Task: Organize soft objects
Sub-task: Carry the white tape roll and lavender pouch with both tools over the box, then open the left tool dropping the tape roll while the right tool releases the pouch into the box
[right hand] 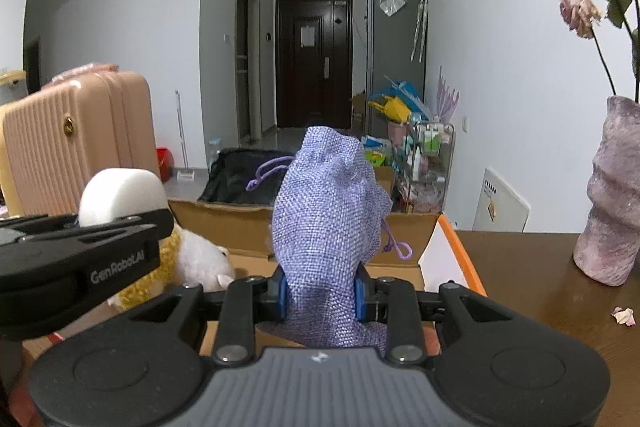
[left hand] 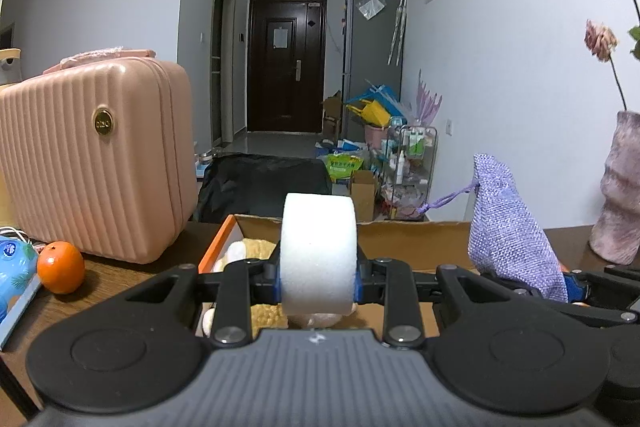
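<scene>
My left gripper (left hand: pixel 318 285) is shut on a white foam roll (left hand: pixel 318 251) and holds it above an open cardboard box (left hand: pixel 416 243) with an orange rim. My right gripper (right hand: pixel 320 293) is shut on a purple woven drawstring pouch (right hand: pixel 326 223) and holds it above the same box (right hand: pixel 224 223). The pouch also shows at the right of the left wrist view (left hand: pixel 508 231), and the foam roll shows at the left of the right wrist view (right hand: pixel 120 193). A white and yellow plush toy (right hand: pixel 196 255) lies inside the box.
A pink ribbed case (left hand: pixel 92 159) stands at the table's left, with an orange (left hand: pixel 61 267) and a blue object (left hand: pixel 12 263) before it. A purplish vase (right hand: pixel 612 195) with dried roses stands at the right on the brown table (right hand: pixel 532 279). A petal (right hand: pixel 624 315) lies near it.
</scene>
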{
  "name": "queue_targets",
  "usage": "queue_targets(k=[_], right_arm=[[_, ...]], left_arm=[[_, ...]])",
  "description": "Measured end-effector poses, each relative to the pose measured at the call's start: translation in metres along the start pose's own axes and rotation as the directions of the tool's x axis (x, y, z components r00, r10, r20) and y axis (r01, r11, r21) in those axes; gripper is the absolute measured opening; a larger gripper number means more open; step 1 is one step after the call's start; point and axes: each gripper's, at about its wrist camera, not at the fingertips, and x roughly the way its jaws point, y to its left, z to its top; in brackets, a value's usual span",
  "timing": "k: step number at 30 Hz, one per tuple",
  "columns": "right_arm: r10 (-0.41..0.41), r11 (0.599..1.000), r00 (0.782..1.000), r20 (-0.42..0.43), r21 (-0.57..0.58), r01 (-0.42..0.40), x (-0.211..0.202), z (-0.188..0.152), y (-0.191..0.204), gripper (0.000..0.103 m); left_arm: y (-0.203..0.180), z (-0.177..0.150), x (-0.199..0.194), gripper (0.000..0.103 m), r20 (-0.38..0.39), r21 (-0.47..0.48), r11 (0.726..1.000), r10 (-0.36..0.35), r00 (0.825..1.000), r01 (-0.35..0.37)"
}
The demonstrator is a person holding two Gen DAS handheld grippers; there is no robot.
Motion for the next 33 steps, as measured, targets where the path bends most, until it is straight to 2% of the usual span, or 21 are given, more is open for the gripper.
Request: queue_targets(k=[13, 18, 21, 23, 24, 25, 26, 27, 28, 29, 32, 33], right_arm=[[0.004, 1.0, 0.996, -0.089, 0.009, -0.003, 0.025, -0.013, -0.004, 0.029], [0.008, 1.0, 0.995, -0.097, 0.031, -0.005, 0.027, -0.016, -0.008, 0.029], [0.004, 1.0, 0.995, -0.102, 0.028, -0.001, 0.028, -0.018, -0.008, 0.033], [-0.002, 1.0, 0.995, -0.105, 0.026, 0.005, 0.029, -0.018, -0.008, 0.043], [-0.005, 1.0, 0.994, -0.106, 0.029, 0.008, 0.029, -0.018, -0.008, 0.047], [-0.007, 0.999, 0.995, -0.104, 0.035, 0.011, 0.029, -0.019, -0.009, 0.056], [-0.01, 0.999, 0.995, -0.104, 0.045, 0.015, 0.029, -0.019, -0.01, 0.061], [-0.012, 0.998, 0.995, -0.1, 0.053, 0.017, 0.028, -0.019, -0.012, 0.063], [-0.013, 0.998, 0.995, -0.098, 0.059, 0.019, 0.028, -0.019, -0.013, 0.07], [-0.017, 0.998, 0.995, -0.097, 0.064, 0.023, 0.027, -0.019, -0.014, 0.077], [-0.03, 0.996, 0.996, -0.083, 0.08, 0.037, 0.025, -0.02, -0.017, 0.081], [-0.032, 0.996, 0.996, -0.082, 0.086, 0.039, 0.025, -0.02, -0.018, 0.083]], left_arm=[[-0.004, -0.018, 0.023, 0.029, -0.069, 0.052, 0.998, 0.036, 0.997, -0.032], [-0.004, -0.023, 0.027, 0.029, -0.077, 0.062, 0.997, 0.048, 0.996, -0.043], [-0.002, -0.024, 0.028, 0.03, -0.078, 0.06, 0.997, 0.054, 0.996, -0.049], [-0.001, -0.025, 0.029, 0.032, -0.081, 0.06, 0.996, 0.066, 0.994, -0.062], [0.0, -0.025, 0.029, 0.035, -0.083, 0.058, 0.996, 0.065, 0.994, -0.06], [0.0, -0.026, 0.029, 0.045, -0.085, 0.056, 0.997, 0.065, 0.994, -0.06], [0.0, -0.026, 0.029, 0.061, -0.085, 0.055, 0.996, 0.073, 0.994, -0.069], [0.001, -0.026, 0.028, 0.069, -0.077, 0.057, 0.994, 0.094, 0.993, -0.09], [0.001, -0.026, 0.027, 0.081, -0.063, 0.061, 0.991, 0.119, 0.991, -0.116], [0.001, -0.026, 0.026, 0.087, -0.048, 0.063, 0.988, 0.143, 0.989, -0.139], [0.003, -0.025, 0.025, 0.102, -0.035, 0.052, 0.983, 0.176, 0.984, -0.174], [0.003, -0.025, 0.025, 0.103, -0.034, 0.048, 0.982, 0.186, 0.982, -0.184]])
